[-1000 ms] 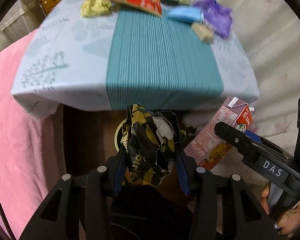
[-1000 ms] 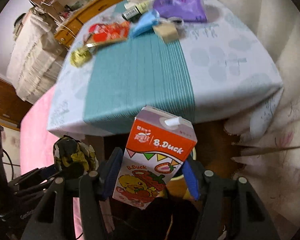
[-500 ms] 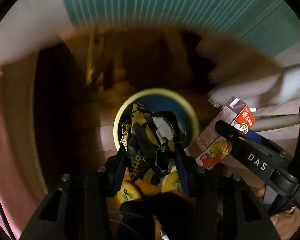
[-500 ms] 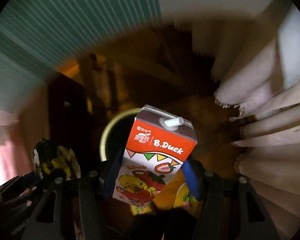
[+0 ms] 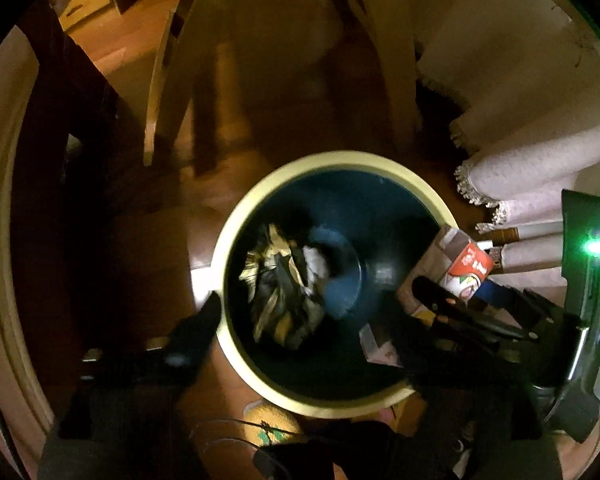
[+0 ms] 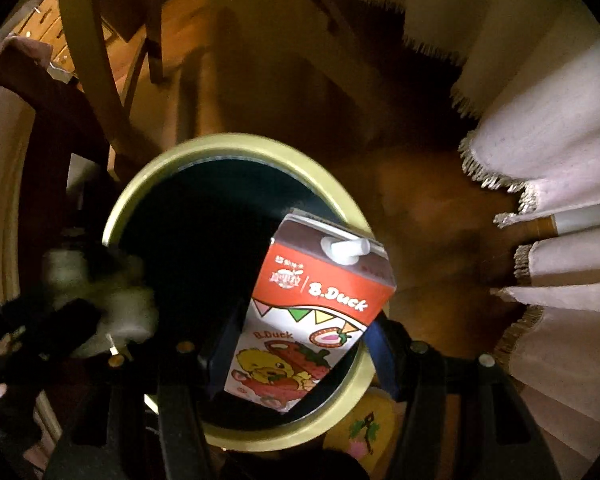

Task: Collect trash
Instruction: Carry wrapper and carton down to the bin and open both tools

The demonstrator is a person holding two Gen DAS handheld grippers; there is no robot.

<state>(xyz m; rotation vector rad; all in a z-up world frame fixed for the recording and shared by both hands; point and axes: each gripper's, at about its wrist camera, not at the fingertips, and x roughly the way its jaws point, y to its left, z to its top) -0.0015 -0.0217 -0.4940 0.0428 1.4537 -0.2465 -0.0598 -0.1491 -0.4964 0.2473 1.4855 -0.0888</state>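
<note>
My left tongs (image 5: 300,320) point straight down, fingers spread wide and gripping nothing. My right tongs (image 6: 304,344) also point down, just beside the left, with both blue pads (image 6: 382,354) pressed against the sides of the milk carton (image 6: 316,312), which sits tilted between them.

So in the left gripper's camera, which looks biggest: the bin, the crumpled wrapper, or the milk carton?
1. bin, biggest by far.
2. crumpled wrapper, inside it.
3. milk carton, though the right gripper hides part, so this is unsure.
</note>
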